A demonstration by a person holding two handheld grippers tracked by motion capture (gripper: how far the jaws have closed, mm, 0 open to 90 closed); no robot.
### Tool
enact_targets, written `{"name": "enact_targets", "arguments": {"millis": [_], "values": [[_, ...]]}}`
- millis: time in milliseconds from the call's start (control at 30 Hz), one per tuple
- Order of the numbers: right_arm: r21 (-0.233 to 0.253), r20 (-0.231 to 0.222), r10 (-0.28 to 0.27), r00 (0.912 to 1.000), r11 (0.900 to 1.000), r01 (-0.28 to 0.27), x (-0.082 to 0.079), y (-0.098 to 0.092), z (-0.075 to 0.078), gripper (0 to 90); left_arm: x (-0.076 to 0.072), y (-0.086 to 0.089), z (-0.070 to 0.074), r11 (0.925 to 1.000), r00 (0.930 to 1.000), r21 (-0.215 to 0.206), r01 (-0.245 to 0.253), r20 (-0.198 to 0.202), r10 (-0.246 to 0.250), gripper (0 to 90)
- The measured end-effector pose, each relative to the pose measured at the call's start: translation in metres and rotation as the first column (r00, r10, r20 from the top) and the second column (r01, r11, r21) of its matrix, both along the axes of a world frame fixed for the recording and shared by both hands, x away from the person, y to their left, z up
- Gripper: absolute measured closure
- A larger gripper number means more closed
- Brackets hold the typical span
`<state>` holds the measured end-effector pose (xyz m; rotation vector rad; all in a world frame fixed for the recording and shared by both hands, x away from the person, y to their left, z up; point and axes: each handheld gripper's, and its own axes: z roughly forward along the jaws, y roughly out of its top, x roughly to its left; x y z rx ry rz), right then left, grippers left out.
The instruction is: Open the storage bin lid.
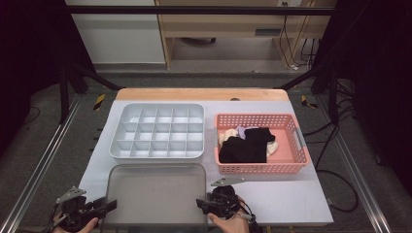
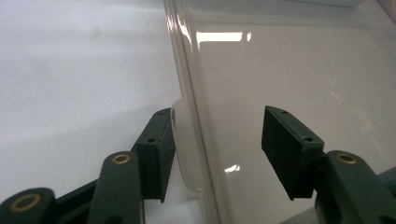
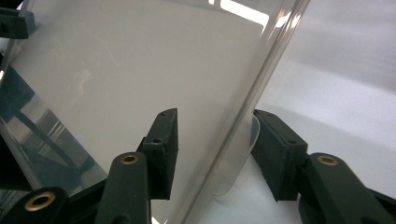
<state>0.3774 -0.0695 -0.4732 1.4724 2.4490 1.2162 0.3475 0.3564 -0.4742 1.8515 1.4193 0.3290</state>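
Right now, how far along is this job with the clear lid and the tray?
Done: the clear plastic lid lies off the white compartment tray. In hand: left gripper and right gripper straddle its side edges, jaws open. Left: clothes remain in the pink basket; every compartment looks empty.

Ahead of you at twelve o'clock a wooden desk [image 1: 228, 26] stands on grey floor [image 1: 48, 160]; black cables [image 1: 340, 126] trail at three o'clock.

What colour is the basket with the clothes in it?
Pink, a salmon pink basket, seen best in the high view.
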Motion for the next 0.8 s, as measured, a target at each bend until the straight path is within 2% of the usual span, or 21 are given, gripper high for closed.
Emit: {"name": "enact_targets", "arguments": {"millis": [67, 167, 267, 433, 700, 733, 800], "values": [[-0.001, 0.006, 0.004, 1.0000, 1.000, -0.004, 0.000, 0.001, -0.001, 50.4, 0.000, 0.000, 0.000, 1.0000, 1.0000, 0.001, 0.000, 0.005, 0.000, 43.7], [-0.012, 0.009, 0.008, 0.9999, 1.000, -0.008, 0.001, 0.002, -0.002, 48.4, 0.002, -0.002, 0.000, 0.9996, 0.9999, 0.026, -0.005, 0.016, 0.005, 44.7], [-0.014, 0.014, 0.010, 0.9999, 1.000, -0.010, 0.002, 0.003, -0.003, 48.2, 0.002, -0.003, 0.000, 0.9998, 0.9999, 0.019, -0.008, 0.010, 0.007, 44.4], [-0.039, 0.049, 0.013, 0.9987, 0.999, -0.011, 0.001, 0.006, -0.003, 46.7, 0.003, -0.002, 0.000, 0.9996, 0.9999, 0.029, -0.006, 0.015, 0.005, 44.7], [-0.009, 0.024, 0.016, 0.9996, 1.000, -0.016, 0.004, 0.003, -0.004, 44.9, 0.005, 0.004, 0.003, 0.9989, 0.9977, 0.000, -0.048, 0.049, 0.048, 43.3], [-0.010, 0.025, 0.015, 0.9996, 1.000, -0.015, 0.004, 0.003, -0.004, 43.9, 0.006, 0.005, 0.004, 0.9988, 0.9967, 0.011, -0.048, 0.065, 0.047, 43.0], [-0.027, 0.074, 0.005, 0.9972, 1.000, -0.003, 0.003, 0.001, -0.002, 43.5, 0.008, 0.007, 0.005, 0.9987, 0.9957, 0.002, -0.050, 0.078, 0.050, 42.5]]}}
